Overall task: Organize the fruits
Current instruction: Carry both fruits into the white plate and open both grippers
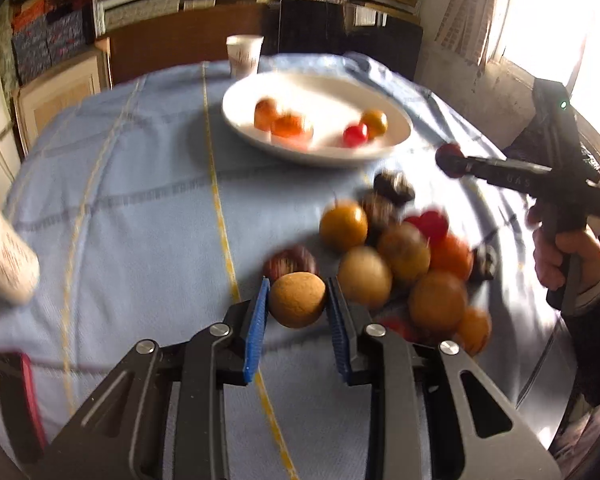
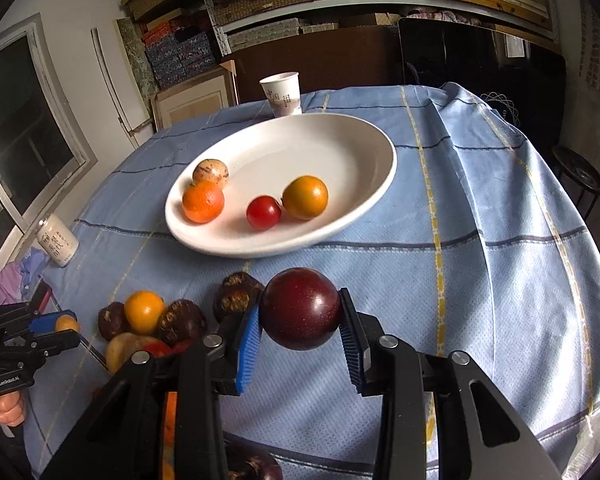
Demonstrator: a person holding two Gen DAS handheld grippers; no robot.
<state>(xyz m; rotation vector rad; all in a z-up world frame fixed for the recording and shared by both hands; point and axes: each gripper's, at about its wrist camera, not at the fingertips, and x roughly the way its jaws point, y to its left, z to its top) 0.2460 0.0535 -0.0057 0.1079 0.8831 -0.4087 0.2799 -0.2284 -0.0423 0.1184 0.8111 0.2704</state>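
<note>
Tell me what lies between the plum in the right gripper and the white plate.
Nothing: in the right wrist view only bare blue tablecloth separates the dark plum from the white plate.

Bare cloth [image 2: 460, 280] right of plate [image 2: 380, 184]

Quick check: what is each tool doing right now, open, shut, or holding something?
Left tool: shut on the tan round fruit.
Right tool: shut on the dark red plum.
</note>
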